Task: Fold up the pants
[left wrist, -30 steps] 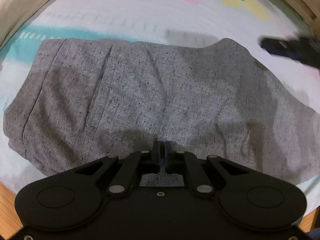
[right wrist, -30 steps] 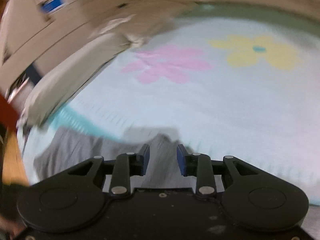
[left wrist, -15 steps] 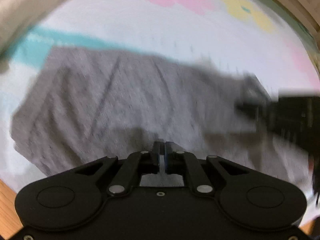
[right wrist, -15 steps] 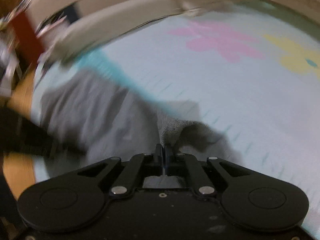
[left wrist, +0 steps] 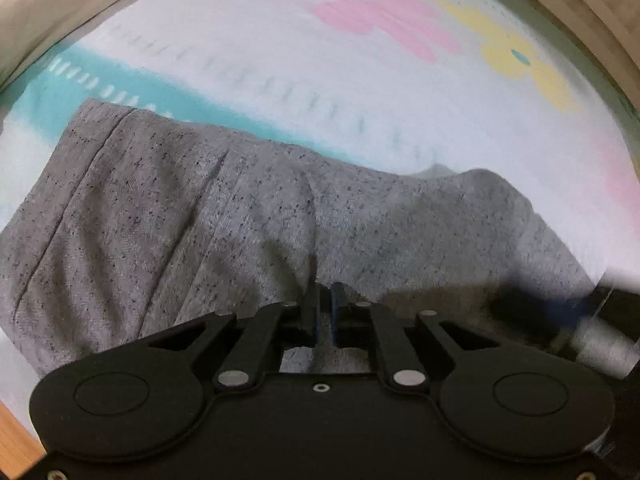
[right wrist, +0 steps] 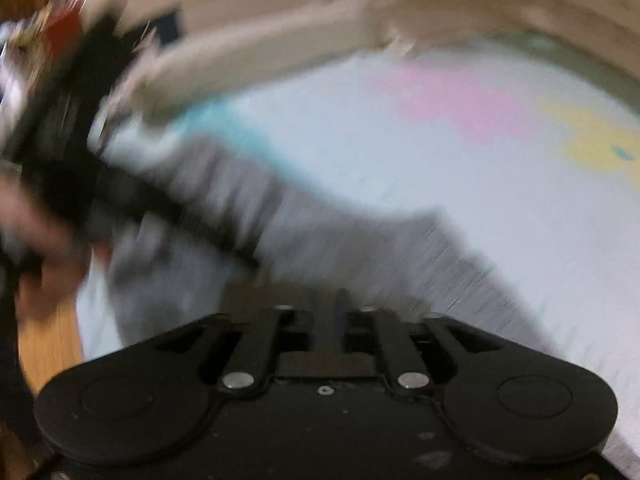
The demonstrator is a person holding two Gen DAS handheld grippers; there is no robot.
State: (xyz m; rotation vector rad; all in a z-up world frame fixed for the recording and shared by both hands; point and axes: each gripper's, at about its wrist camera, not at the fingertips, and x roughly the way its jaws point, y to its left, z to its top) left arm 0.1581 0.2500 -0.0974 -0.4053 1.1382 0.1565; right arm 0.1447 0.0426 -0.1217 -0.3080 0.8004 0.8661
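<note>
The grey speckled pants lie folded on a pale bed sheet with flower prints. My left gripper is shut on the near edge of the pants, the cloth pinched between its fingers. In the right wrist view, which is blurred, the pants run under my right gripper, which is shut on the cloth. The left gripper body shows there at the far left as a dark smear. The right gripper shows in the left wrist view at the lower right, blurred.
The sheet has a teal stripe, a pink flower and a yellow flower. A beige pillow lies along the bed's far side. Wooden floor shows past the near edge.
My right gripper closed on the pants' edge and has swung across toward the left gripper, carrying cloth. My left gripper stayed shut on the pants and shifted slightly.
</note>
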